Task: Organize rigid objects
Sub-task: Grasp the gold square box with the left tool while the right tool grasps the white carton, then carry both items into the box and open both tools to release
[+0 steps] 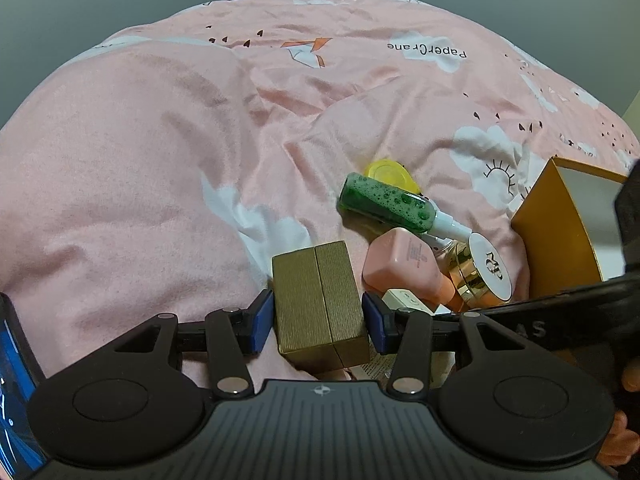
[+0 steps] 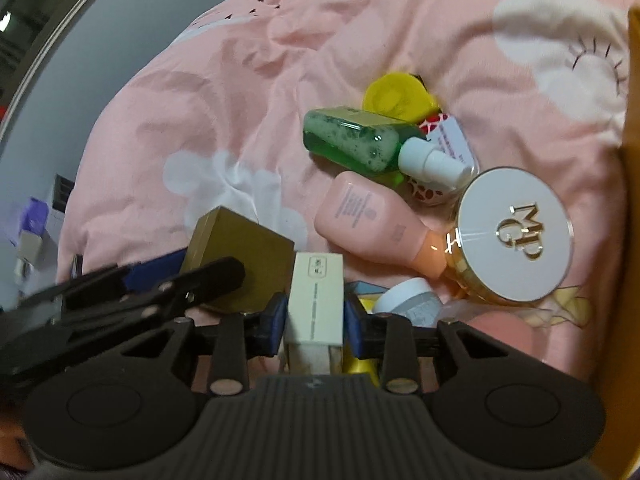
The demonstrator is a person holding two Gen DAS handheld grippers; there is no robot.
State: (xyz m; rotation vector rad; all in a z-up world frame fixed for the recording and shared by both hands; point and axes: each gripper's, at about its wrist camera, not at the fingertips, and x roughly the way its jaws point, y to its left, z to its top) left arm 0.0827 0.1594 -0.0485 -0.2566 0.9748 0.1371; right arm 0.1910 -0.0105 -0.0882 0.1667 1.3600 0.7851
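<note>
My left gripper [image 1: 318, 322] is shut on a gold box [image 1: 320, 304], its blue pads against both sides. That gold box [image 2: 240, 256] and the left gripper's arm also show in the right wrist view. My right gripper [image 2: 316, 316] is shut on a cream rectangular box [image 2: 316, 300]. On the pink bedspread lie a green bottle [image 1: 386, 202] [image 2: 352, 142], a pink bottle [image 1: 404, 266] [image 2: 372, 224], a round white-and-gold compact [image 1: 486, 274] [image 2: 514, 236] and a yellow lid [image 1: 390, 174] [image 2: 396, 94].
An open orange box [image 1: 556, 232] stands at the right; its wall [image 2: 628, 240] fills the right edge of the right wrist view. A small white-capped jar [image 2: 408, 300] and a red-patterned packet [image 2: 444, 136] lie in the pile. The pink bedspread [image 1: 160, 160] stretches left.
</note>
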